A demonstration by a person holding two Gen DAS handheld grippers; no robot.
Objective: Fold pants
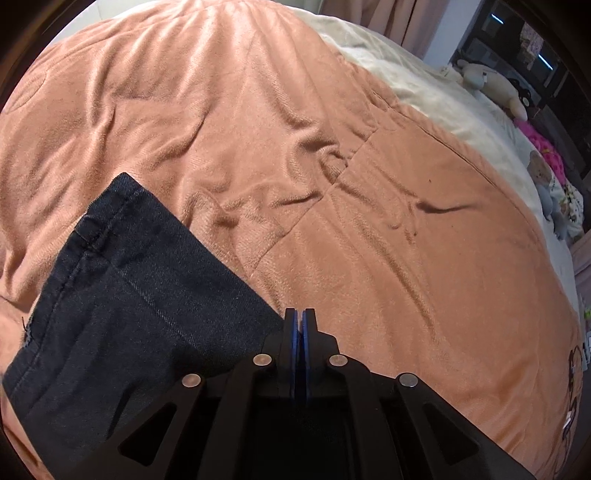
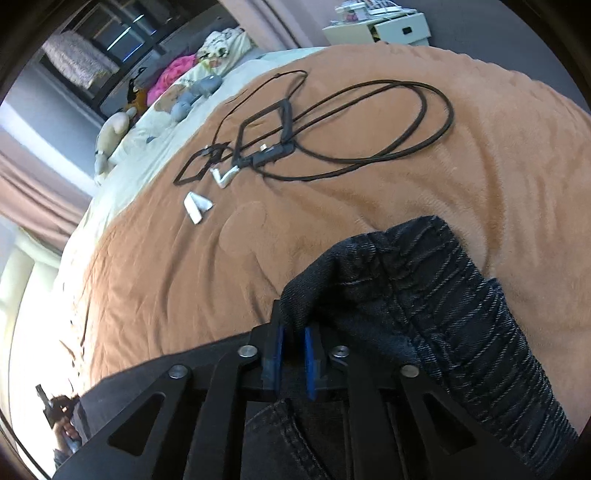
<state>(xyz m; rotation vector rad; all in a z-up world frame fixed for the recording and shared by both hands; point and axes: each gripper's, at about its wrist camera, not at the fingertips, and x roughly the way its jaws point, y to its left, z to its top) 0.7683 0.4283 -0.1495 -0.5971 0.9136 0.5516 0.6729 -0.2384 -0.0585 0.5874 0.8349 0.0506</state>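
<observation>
Dark pants [image 2: 424,295] on orange blanket [image 1: 258,129]. Right gripper [image 2: 293,343] pinches bunched waistband; left gripper [image 1: 300,321] pressed together at leg edge, hem [image 1: 107,206] up-left — long axis spans both hands.

- An orange blanket [image 2: 332,206] covers the bed, wrinkled, with a cream sheet [image 1: 424,92] along its edge at 1 o'clock in the left wrist view.
- A black cable [image 2: 406,122] lies looped at 12 o'clock.
- White earbuds [image 2: 225,177] rest beside it.
- Stuffed toys [image 2: 110,133] sit at 10 o'clock.
- A white nightstand [image 2: 384,31] stands behind the bed at 1 o'clock.
</observation>
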